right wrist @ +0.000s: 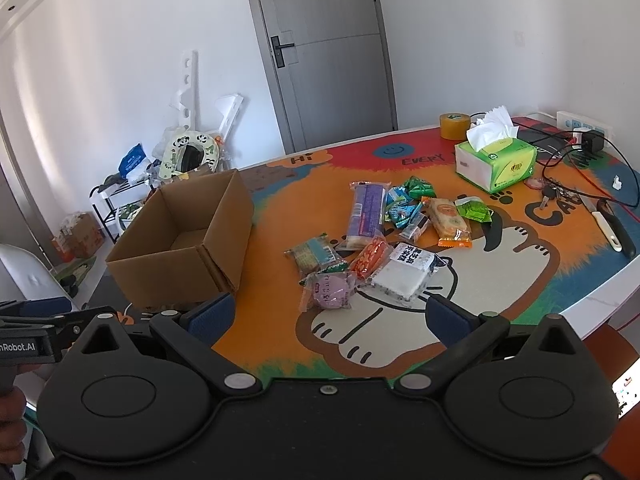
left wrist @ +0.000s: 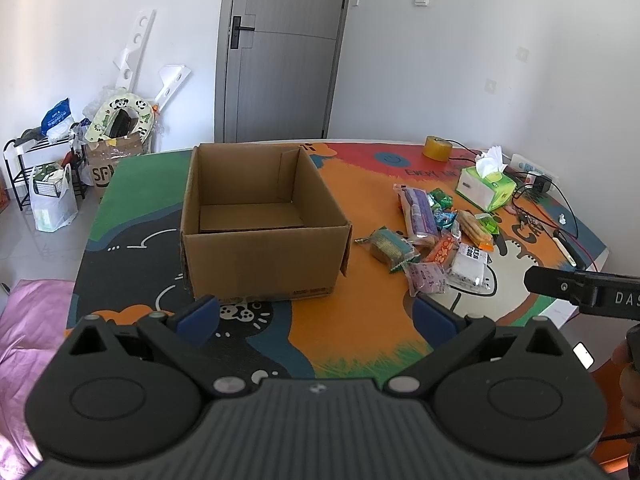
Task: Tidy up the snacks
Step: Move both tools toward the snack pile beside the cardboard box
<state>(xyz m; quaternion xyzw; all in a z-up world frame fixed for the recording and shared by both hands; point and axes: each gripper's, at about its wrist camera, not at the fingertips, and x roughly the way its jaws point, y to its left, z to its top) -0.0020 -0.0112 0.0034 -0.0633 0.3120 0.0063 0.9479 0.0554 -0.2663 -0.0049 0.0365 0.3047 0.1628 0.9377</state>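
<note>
On a colourful desk (right wrist: 520,300), an empty cardboard box (right wrist: 184,248) is seen at left and a loose snack pile (right wrist: 384,236) at right, while the left gripper (left wrist: 316,316) and right gripper (right wrist: 328,320), both spread and empty, are best lowered squarely over the nearest packet.

Both views are taken from above the worktop's (left wrist: 360,280) near edge, facing the door (right wrist: 332,48). The cardboard box (left wrist: 260,220) and snack pile (right wrist: 380,240) are shared, seen near.
</note>
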